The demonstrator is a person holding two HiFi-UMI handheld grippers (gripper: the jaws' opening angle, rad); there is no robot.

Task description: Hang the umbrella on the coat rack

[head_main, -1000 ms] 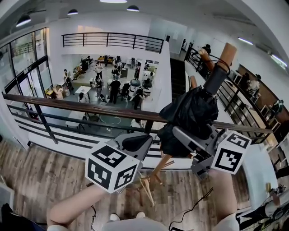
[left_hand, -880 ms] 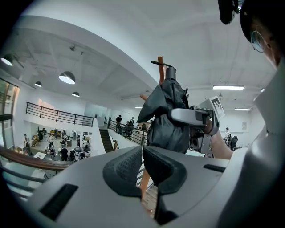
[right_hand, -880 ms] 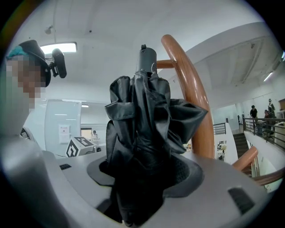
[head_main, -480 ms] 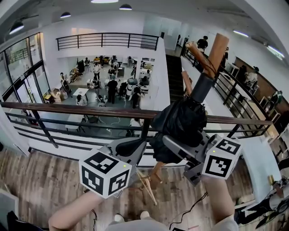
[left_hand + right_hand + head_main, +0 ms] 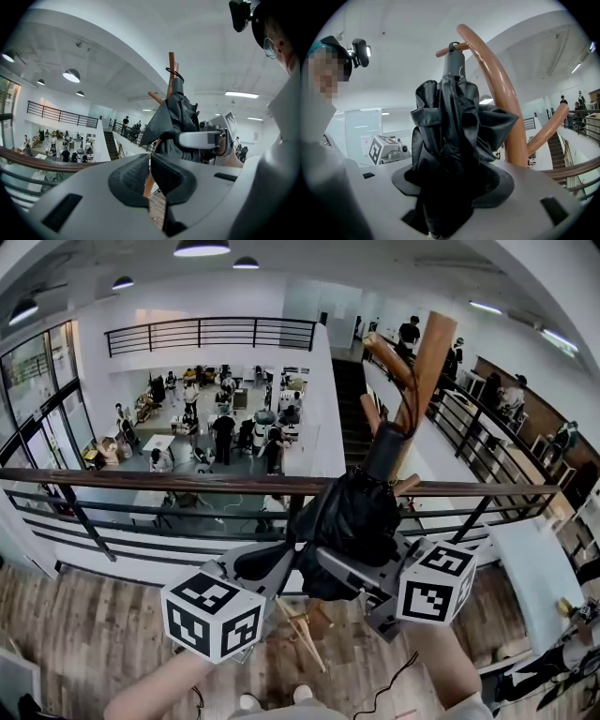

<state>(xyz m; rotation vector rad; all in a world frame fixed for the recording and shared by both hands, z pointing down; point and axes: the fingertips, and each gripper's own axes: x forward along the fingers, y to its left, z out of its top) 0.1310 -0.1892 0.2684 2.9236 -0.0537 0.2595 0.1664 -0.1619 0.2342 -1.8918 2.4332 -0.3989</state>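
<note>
Coat rack of curved brown wood (image 5: 427, 362) rises upper right in the head view, the folded black fabric umbrella (image 5: 352, 517) at centre against its pole, clamped between the jaws of the right gripper (image 5: 450, 187); the left gripper (image 5: 150, 176) is closed and empty. Releasing could drop the umbrella: whether its thin dark strap loop (image 5: 173, 71) rings a peg is unclear.

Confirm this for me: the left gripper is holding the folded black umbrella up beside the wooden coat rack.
Not quite. It is the right gripper, not the left, that is holding the folded black umbrella up beside the wooden coat rack, and the right gripper view shows its jaws closed on the fabric. The left gripper holds nothing.
</note>
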